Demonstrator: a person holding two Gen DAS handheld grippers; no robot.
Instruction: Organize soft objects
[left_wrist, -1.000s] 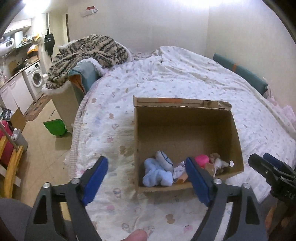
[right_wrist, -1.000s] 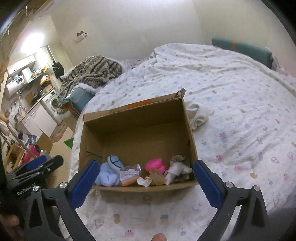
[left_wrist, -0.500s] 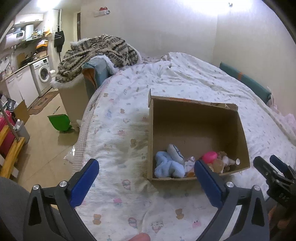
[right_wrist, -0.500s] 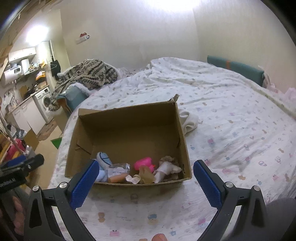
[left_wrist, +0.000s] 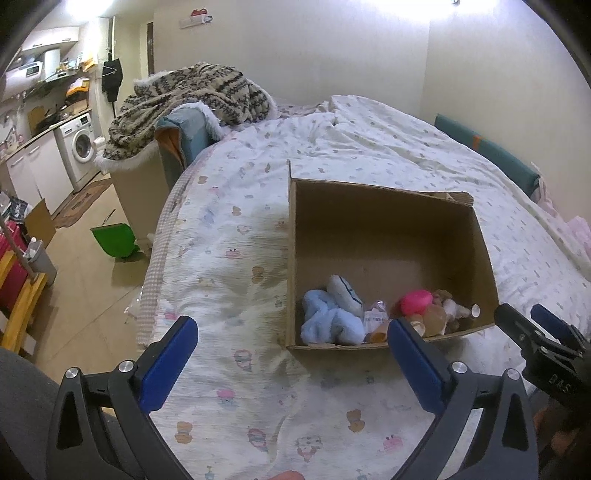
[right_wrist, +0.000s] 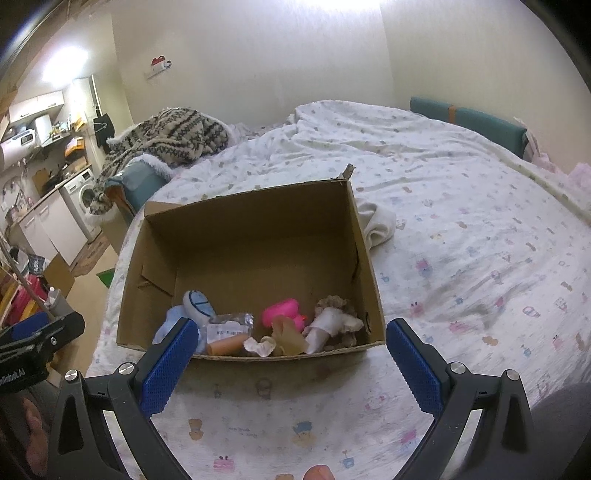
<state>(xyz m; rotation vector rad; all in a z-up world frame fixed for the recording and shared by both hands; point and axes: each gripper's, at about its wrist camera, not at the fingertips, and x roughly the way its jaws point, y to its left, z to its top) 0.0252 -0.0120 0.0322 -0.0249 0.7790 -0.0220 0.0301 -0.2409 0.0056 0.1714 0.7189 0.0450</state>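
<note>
My left hand-held gripper (left_wrist: 291, 341) hangs over the bed's white printed quilt (left_wrist: 229, 258) with its blue-padded jaws spread wide and nothing between them; they have just been opening. My right hand-held gripper (right_wrist: 291, 341) is spread just as wide, also empty, pointed down toward the near wall of the open brown cardboard box (right_wrist: 255, 236).

The box sits on the quilt with its mouth facing up. From the right wrist view its long axis runs left to right across the frame, and one torn corner flap sticks up at the far right. All the soft things lie bunched along the near wall, in a row that follows that long axis. At the left end is a light blue plush toy (left_wrist: 328, 321), lumpy and fuzzy, with a white-and-blue striped soft piece (right_wrist: 197, 303) leaning on it. Next comes a crinkled clear packet (right_wrist: 229, 326), then a bright pink rounded toy (right_wrist: 282, 312), a pale translucent yellowish piece (right_wrist: 290, 338), and at the right end a beige-and-white plush figure (right_wrist: 332, 321) lying tilted, its narrow end toward me.

A rumpled white cloth (right_wrist: 376, 223) lies on the quilt just beside the box's right wall.
</note>
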